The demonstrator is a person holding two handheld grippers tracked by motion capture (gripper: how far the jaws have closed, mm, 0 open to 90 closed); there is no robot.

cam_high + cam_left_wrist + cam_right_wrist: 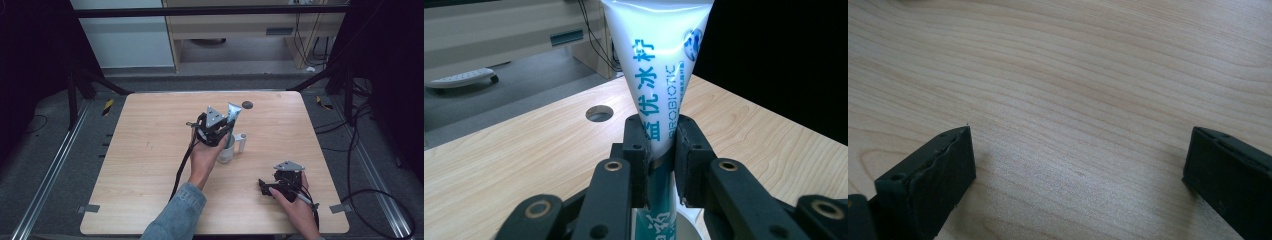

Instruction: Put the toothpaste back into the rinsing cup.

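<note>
**Tube clamped over cup**

Left gripper [659, 150] clamped on toothpaste tube [656, 70], upright, crimped end up, lower end in white cup [226, 152] near table [150, 150] centre; right gripper [1078, 165] w/ jaws wide apart, nothing between, low over bare wood at front-right.

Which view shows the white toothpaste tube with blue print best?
Left gripper view: the white toothpaste tube with blue print stands close up, print legible, clamped in the left tool. In the high view it is small, partly hidden.
</note>
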